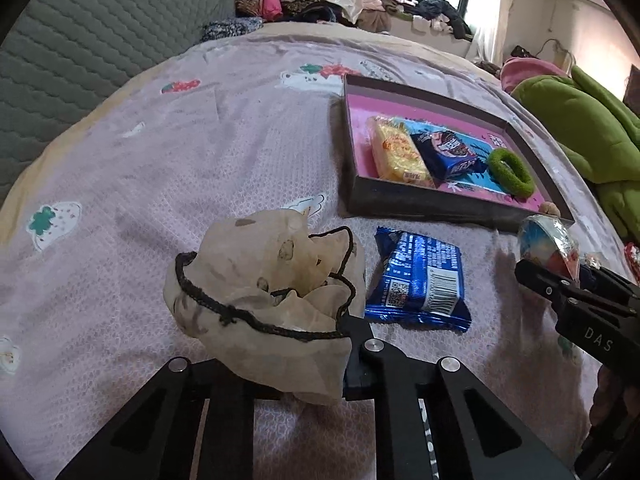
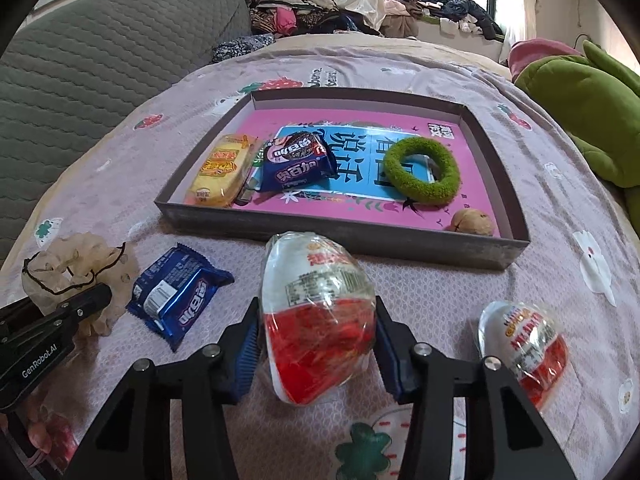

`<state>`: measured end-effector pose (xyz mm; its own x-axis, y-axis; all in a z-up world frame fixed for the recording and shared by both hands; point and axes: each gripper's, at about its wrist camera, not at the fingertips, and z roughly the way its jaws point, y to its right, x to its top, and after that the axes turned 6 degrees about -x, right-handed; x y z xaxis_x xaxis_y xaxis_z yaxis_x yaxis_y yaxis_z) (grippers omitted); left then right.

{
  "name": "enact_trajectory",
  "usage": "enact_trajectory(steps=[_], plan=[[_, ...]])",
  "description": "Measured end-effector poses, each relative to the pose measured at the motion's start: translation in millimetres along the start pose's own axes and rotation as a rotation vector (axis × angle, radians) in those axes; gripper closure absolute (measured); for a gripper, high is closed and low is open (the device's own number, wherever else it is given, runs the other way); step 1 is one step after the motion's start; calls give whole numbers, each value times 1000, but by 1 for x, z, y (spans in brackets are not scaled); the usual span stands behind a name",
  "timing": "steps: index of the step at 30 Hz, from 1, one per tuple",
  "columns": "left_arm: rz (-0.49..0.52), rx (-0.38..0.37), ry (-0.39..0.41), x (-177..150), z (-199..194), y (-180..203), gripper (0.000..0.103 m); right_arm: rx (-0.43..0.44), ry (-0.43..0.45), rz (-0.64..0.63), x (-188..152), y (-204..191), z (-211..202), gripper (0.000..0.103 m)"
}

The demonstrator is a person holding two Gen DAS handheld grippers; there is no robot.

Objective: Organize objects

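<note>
My left gripper (image 1: 288, 360) is shut on a beige scrunchie with black trim (image 1: 264, 300), held over the bed; it also shows in the right wrist view (image 2: 76, 280). My right gripper (image 2: 316, 344) is shut on a red-and-white egg-shaped packet (image 2: 316, 316), seen in the left wrist view (image 1: 548, 248) near the tray's corner. The shallow grey tray with pink lining (image 2: 344, 236) holds a yellow snack (image 2: 220, 172), a blue biscuit pack (image 2: 298, 160), a green scrunchie (image 2: 424, 172) and a walnut (image 2: 472, 222). A blue biscuit pack (image 2: 176, 296) lies on the bed before the tray.
A second egg-shaped packet (image 2: 524, 348) lies on the bed to the right. A green plush (image 2: 580, 104) sits at the right, a grey quilted headboard (image 2: 80, 64) at the left, and a clothes pile (image 2: 304, 8) beyond the bed.
</note>
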<state>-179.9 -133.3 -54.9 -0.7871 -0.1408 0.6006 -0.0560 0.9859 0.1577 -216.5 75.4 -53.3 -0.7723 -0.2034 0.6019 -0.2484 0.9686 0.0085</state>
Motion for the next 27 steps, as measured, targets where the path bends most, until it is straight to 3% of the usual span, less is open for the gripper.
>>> enact_trajectory(steps=[27], plan=[[120,-17,135,2,-105,79,87,0,152,58,-6,41,-120,53]])
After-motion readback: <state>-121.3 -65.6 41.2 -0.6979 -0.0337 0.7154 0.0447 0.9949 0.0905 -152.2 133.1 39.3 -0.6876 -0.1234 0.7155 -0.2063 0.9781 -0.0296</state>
